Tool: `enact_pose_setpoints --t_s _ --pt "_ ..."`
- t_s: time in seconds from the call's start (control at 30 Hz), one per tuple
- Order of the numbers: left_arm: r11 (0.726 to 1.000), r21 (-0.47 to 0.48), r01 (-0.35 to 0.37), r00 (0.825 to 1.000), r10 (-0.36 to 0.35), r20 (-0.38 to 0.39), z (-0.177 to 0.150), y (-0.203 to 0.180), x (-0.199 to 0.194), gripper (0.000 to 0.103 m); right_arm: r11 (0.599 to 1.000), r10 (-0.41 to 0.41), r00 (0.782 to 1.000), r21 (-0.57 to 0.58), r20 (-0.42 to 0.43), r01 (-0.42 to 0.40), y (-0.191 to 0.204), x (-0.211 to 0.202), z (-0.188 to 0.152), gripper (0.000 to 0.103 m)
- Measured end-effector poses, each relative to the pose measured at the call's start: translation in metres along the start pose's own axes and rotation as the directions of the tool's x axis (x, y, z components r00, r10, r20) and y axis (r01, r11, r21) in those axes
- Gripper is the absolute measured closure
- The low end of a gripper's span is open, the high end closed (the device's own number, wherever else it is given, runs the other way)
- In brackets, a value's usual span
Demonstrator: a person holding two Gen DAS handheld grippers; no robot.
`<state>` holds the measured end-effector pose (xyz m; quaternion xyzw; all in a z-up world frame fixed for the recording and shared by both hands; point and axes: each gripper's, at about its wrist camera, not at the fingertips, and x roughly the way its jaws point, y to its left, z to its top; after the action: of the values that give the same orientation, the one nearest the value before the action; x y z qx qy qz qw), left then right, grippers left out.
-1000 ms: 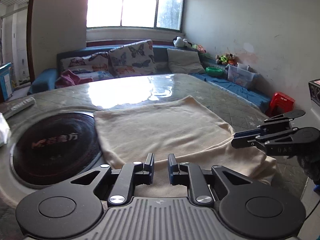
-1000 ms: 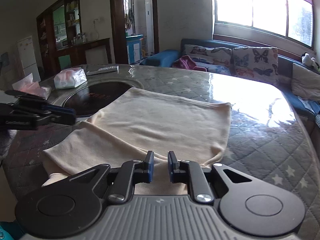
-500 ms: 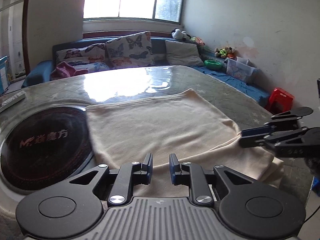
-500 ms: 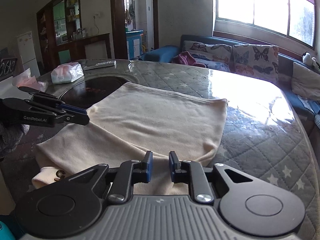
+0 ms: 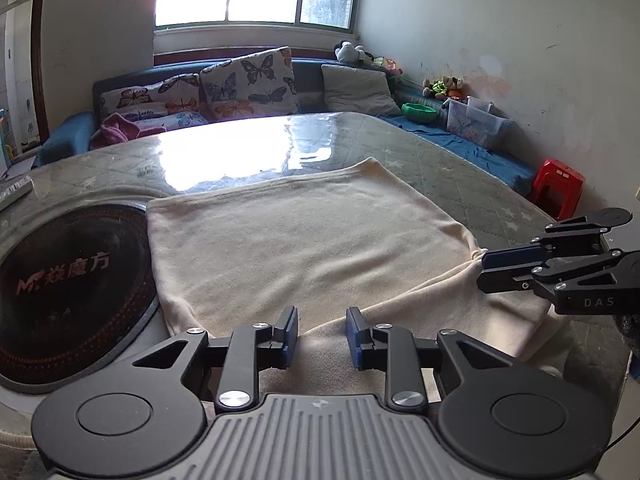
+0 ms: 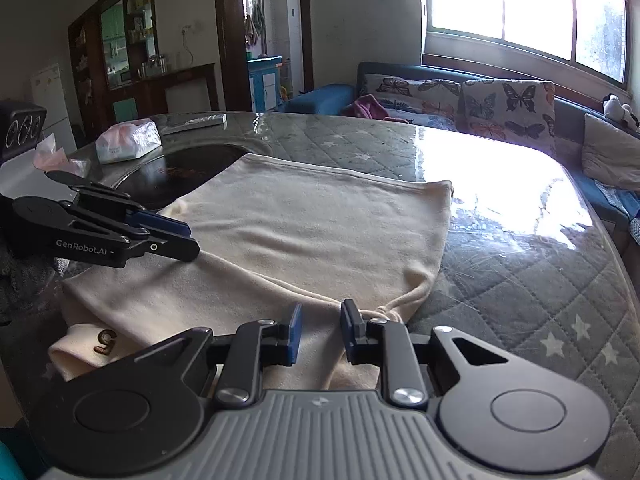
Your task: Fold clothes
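A cream garment (image 5: 304, 248) lies spread on the quilted, glass-topped table (image 5: 460, 172), its near part folded over in a ridge. My left gripper (image 5: 322, 334) hovers low over the near fold, open, with cloth showing in the gap. My right gripper (image 6: 320, 330) is open over the garment's (image 6: 312, 232) near right corner, where a bunched ridge of cloth runs between its fingers. Each gripper shows in the other's view: the right gripper (image 5: 486, 270) at the cloth's right edge, the left gripper (image 6: 192, 242) on the left side. A brown "5" print (image 6: 106, 340) shows at the near left end.
A round black hob plate (image 5: 60, 280) is set in the table left of the garment. A tissue pack (image 6: 128, 142) and a remote (image 5: 14, 192) lie further back. A sofa with butterfly cushions (image 5: 248, 80) stands behind the table. A red stool (image 5: 558, 186) is by the right wall.
Both grippers moved forward and lower over the garment. Their jaws stand slightly wider apart than before. The near fold has settled onto the table.
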<state>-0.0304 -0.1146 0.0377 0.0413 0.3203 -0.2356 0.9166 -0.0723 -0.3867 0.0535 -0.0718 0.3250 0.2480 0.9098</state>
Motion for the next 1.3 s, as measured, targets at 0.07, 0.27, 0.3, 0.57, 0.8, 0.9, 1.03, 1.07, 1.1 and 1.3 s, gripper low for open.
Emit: enact_pose_setpoints --t_s 0.07,0.27,0.3,0.57,0.8,0.9,1.03,1.07,1.1,1.3 --pt "1.0 0.007 -0.005 1.0 0.005 0.003 -0.001 0.0 -0.003 0.07 1.0 0.002 1.0 -0.013 0.001 -0.002 0.0 -0.005 -0.001 0.082" --pt "0.997 0.073 -0.033 0.999 0.031 0.017 -0.019 -0.004 -0.037 0.055 0.998 -0.001 1.0 -0.064 -0.022 0.0 0.003 -0.015 -0.011 0.081" --pt "0.996 0.086 -0.038 0.999 0.037 0.013 -0.023 -0.005 -0.042 0.054 0.997 -0.007 1.0 -0.079 -0.027 0.005 0.005 -0.016 -0.014 0.08" --pt "0.992 0.106 -0.067 0.998 0.069 -0.008 -0.043 -0.015 -0.052 0.052 0.988 -0.011 1.0 -0.154 0.016 0.014 0.022 -0.028 -0.02 0.072" --pt "0.969 0.24 -0.066 0.998 0.061 0.026 -0.056 -0.027 -0.076 0.052 0.988 -0.035 0.999 -0.15 0.011 0.036 0.022 -0.038 -0.026 0.07" --pt "0.947 0.318 -0.05 0.999 0.041 0.034 -0.063 -0.035 -0.083 0.052 0.989 -0.046 0.999 -0.143 0.015 0.047 0.019 -0.043 -0.027 0.069" --pt "0.907 0.422 -0.02 0.999 0.006 0.034 -0.076 -0.052 -0.084 0.052 0.989 -0.052 0.998 -0.14 0.024 0.055 0.022 -0.05 -0.03 0.068" --pt "0.894 0.447 -0.018 0.999 0.002 0.037 -0.078 -0.057 -0.083 0.052 0.988 -0.053 0.998 -0.142 0.027 0.056 0.023 -0.053 -0.031 0.067" --pt "0.884 0.467 -0.013 0.999 -0.007 0.041 -0.081 -0.061 -0.081 0.052 0.988 -0.054 0.998 -0.144 0.029 0.058 0.024 -0.055 -0.032 0.066" --pt "0.871 0.492 0.007 0.999 -0.032 0.042 -0.084 -0.071 -0.066 0.069 0.987 -0.062 0.998 -0.148 0.031 0.066 0.026 -0.068 -0.039 0.06"
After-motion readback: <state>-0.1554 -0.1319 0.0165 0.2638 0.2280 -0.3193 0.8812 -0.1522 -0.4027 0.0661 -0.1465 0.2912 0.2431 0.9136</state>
